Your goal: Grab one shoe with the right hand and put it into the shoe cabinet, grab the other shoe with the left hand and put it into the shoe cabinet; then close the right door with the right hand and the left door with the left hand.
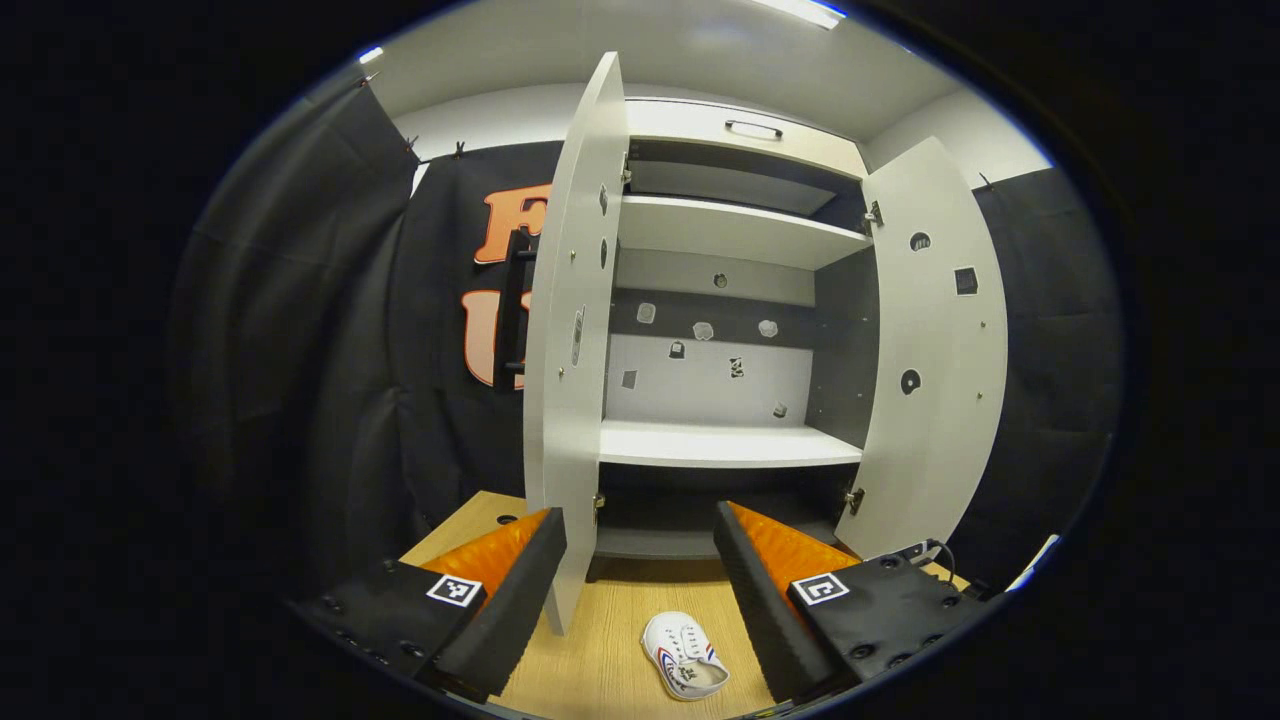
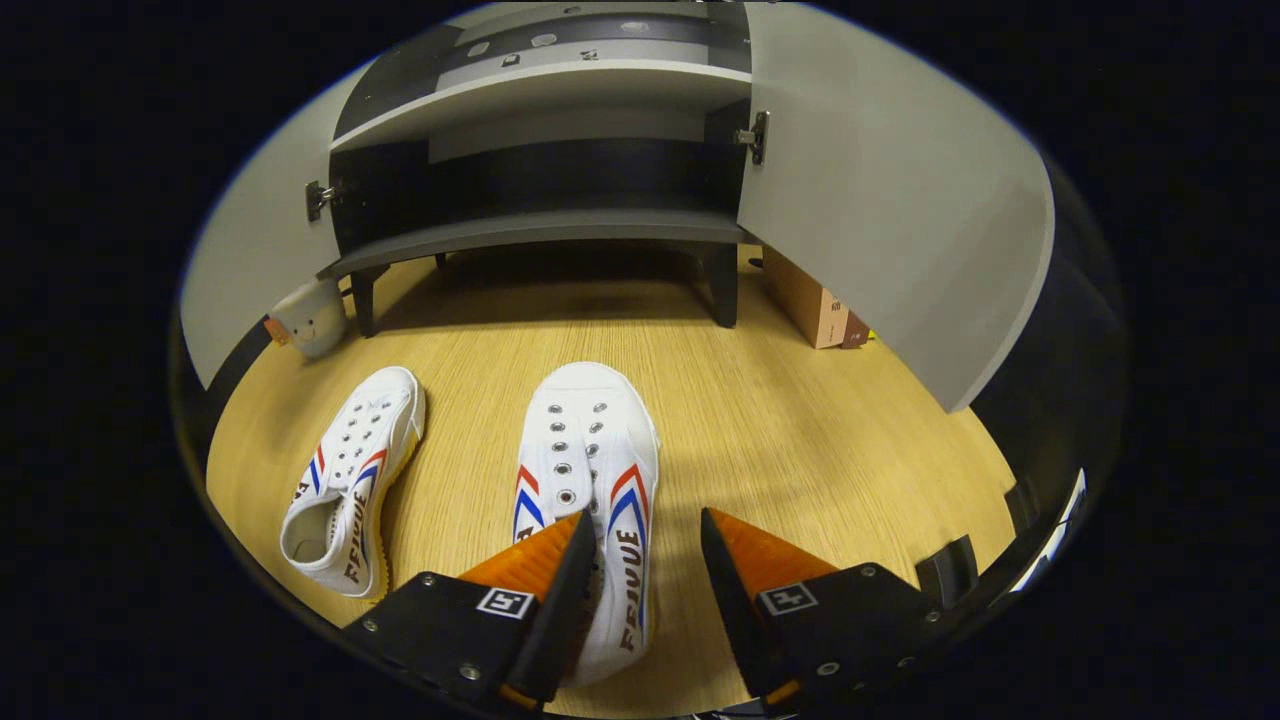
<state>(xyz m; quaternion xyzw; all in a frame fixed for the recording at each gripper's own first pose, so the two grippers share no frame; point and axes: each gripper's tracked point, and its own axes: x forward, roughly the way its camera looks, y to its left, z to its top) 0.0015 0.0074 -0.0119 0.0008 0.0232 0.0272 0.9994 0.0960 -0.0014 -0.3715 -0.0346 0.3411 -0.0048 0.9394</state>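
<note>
Left gripper view looks at the shoe cabinet (image 1: 735,300) with the left door (image 1: 570,340) and right door (image 1: 935,350) both swung open; the left gripper (image 1: 640,570) hangs in front of the cabinet with fingers spread, holding nothing, and one white shoe (image 1: 685,655) lies on the wooden floor (image 1: 600,650) before the cabinet. In the right gripper view, a tilted shoe (image 2: 350,480) lies left in front of the cabinet, and the nearer shoe (image 2: 590,490) points toward it. The right gripper (image 2: 640,560) is spread wide; its left finger overlaps that shoe's side, though I cannot tell if they touch. A cardboard box (image 2: 815,305) stands beside the cabinet's right leg.
</note>
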